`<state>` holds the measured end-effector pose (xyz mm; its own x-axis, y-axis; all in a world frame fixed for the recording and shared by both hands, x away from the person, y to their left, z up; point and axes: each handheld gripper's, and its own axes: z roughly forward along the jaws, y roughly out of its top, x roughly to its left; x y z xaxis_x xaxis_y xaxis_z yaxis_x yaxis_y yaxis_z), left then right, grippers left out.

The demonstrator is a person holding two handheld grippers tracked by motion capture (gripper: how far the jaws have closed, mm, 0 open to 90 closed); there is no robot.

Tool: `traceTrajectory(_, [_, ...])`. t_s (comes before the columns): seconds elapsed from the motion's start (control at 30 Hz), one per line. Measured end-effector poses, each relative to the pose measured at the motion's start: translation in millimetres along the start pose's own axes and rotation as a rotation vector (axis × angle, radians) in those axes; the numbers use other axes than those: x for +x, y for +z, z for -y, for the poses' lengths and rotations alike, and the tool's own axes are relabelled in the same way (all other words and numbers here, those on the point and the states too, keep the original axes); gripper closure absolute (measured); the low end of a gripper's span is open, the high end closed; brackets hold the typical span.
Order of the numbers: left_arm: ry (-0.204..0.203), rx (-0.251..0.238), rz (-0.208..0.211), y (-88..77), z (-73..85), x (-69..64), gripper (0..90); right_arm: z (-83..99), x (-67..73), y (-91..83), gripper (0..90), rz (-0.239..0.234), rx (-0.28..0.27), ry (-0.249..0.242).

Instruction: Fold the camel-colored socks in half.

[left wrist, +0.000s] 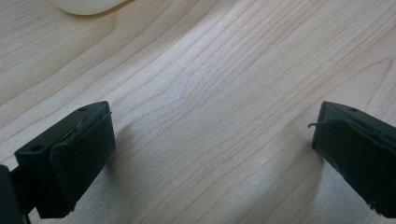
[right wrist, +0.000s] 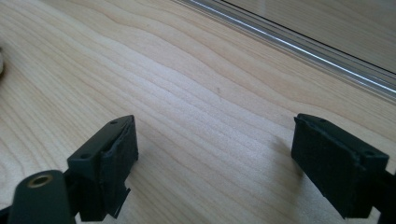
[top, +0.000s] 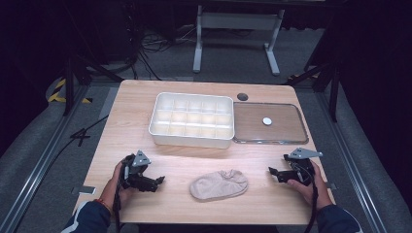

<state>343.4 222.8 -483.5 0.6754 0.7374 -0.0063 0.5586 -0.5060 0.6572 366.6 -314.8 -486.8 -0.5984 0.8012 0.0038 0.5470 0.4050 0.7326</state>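
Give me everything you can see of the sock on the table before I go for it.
The sock is a short, beige, ankle-cut one of soft knit fabric. It lies flat on its side on the wooden table, near the front edge, its bunched opening toward the right. It sits between the left gripper and the right gripper, both open, and nothing touches it except the table.

Person's arms [top: 92,216] cut off below

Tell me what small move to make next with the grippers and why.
Probably bring the left gripper right toward the beige sock and close on its near end. Both grippers are open and empty, the sock lies flat between them on the table, and the right gripper sits slightly farther from it.
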Motion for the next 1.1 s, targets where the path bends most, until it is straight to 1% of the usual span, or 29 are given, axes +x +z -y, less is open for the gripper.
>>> traceTrajectory(0.13, [-0.004, -0.002, -0.002, -0.2, 0.4, -0.4, 0.0, 1.3, 0.4, -1.3, 15.0, 0.002, -0.003, 0.006])
traceTrajectory(0.17, [-0.001, 0.000, -0.003, -0.6, 0.4, -0.3, 0.0, 1.5, 0.4, -1.6, 15.0, 0.001, -0.003, 0.005])
traceTrajectory(0.2, [0.015, 0.001, -0.005, -1.1, 0.5, 0.6, 0.0, 1.7, 0.2, -1.7, 14.9, 0.002, -0.001, 0.001])
traceTrajectory(0.23, [0.003, 0.005, 0.003, -1.5, 1.2, -0.5, 0.0, 1.8, 0.4, -1.8, 14.9, 0.001, -0.001, 0.002])
traceTrajectory(0.27, [0.013, -0.001, -0.005, -1.6, 1.4, -0.2, 0.0, 2.2, 0.3, -2.2, 14.9, 0.000, -0.001, -0.001])
traceTrajectory(0.3, [0.012, -0.004, -0.003, -1.3, 1.5, -0.2, 0.0, 2.4, 0.7, -2.4, 14.9, -0.003, -0.005, 0.005])
traceTrajectory(0.33, [0.007, -0.003, 0.005, -1.1, 1.7, -0.5, 0.0, 2.7, 0.4, -2.7, 14.9, -0.002, -0.003, -0.001])
traceTrajectory(0.4, [0.009, -0.002, 0.009, -1.1, 1.5, -0.2, 0.0, 3.1, 0.8, -3.2, 14.9, -0.001, -0.004, 0.004])
traceTrajectory(0.43, [0.018, -0.001, 0.022, -0.8, 1.1, 0.9, 0.0, 3.3, 0.8, -3.5, 14.9, 0.000, -0.002, 0.002])
traceTrajectory(0.5, [0.043, -0.002, 0.034, -0.4, 0.6, 3.0, 0.0, 3.6, 1.0, -3.8, 14.9, 0.003, -0.002, 0.004])
traceTrajectory(0.6, [0.041, -0.004, 0.043, 0.0, 0.7, 3.1, 0.0, 4.7, 1.2, -5.0, 14.9, 0.007, -0.002, 0.004])
traceTrajectory(0.83, [0.046, -0.003, 0.047, -0.1, 0.6, 3.4, 0.0, 5.9, 2.2, -6.3, 14.9, 0.011, -0.002, 0.014])
traceTrajectory(0.93, [0.060, -0.001, 0.051, 0.3, -0.2, 4.5, 0.0, 7.9, 3.0, -8.5, 14.9, 0.011, -0.003, 0.017])
traceTrajectory(1.1, [0.049, -0.006, 0.049, -0.2, 0.9, 3.2, 0.4, 7.8, 2.9, -9.0, 15.0, 0.009, 0.001, 0.014])
